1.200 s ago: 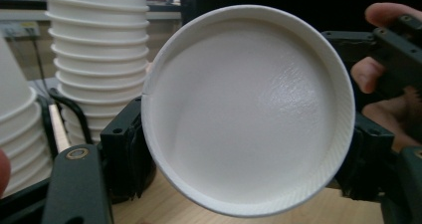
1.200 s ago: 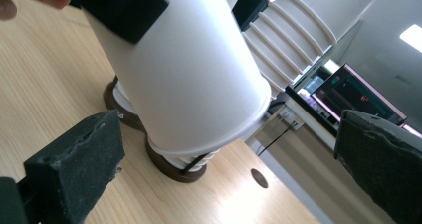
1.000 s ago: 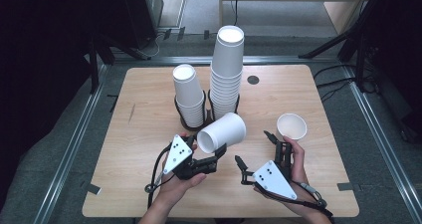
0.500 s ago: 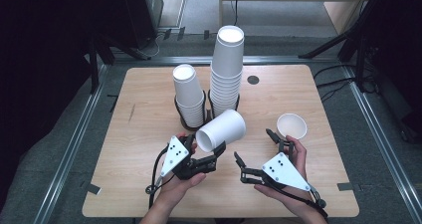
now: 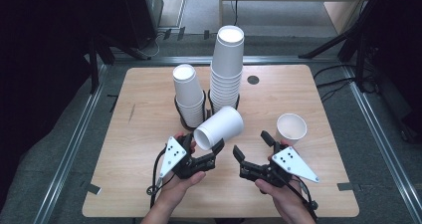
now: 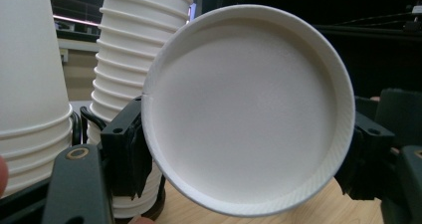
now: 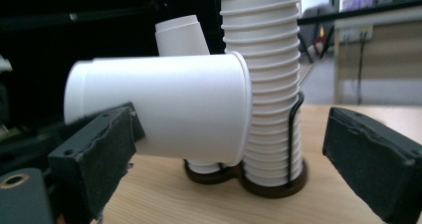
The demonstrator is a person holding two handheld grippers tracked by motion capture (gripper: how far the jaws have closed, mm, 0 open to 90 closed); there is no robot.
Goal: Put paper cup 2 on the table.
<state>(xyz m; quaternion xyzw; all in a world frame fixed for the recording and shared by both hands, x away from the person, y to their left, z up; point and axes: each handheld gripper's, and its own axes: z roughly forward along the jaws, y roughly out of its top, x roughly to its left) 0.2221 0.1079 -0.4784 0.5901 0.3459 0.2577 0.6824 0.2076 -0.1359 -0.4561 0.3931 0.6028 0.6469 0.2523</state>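
My left gripper (image 5: 205,145) is shut on a white paper cup (image 5: 219,129), which lies on its side above the table with its base toward me. In the left gripper view that base (image 6: 249,109) sits between the two jaws of the left gripper (image 6: 246,152). My right gripper (image 5: 252,145) is just right of it, open. Its jaws have just been closing, with nothing between them. In the right gripper view the held cup (image 7: 159,109) lies ahead of the right gripper (image 7: 239,154). A second cup (image 5: 291,128) stands upright on the table, right of the right gripper.
Two stacks of upside-down cups stand in black wire holders behind the held cup: a short stack (image 5: 188,97) and a tall stack (image 5: 228,67). The wooden table (image 5: 139,184) has a dark round hole (image 5: 253,79) near its far edge.
The right gripper has turned a little toward the held cup and its jaws stand closer together. The left gripper and its cup have stayed put.
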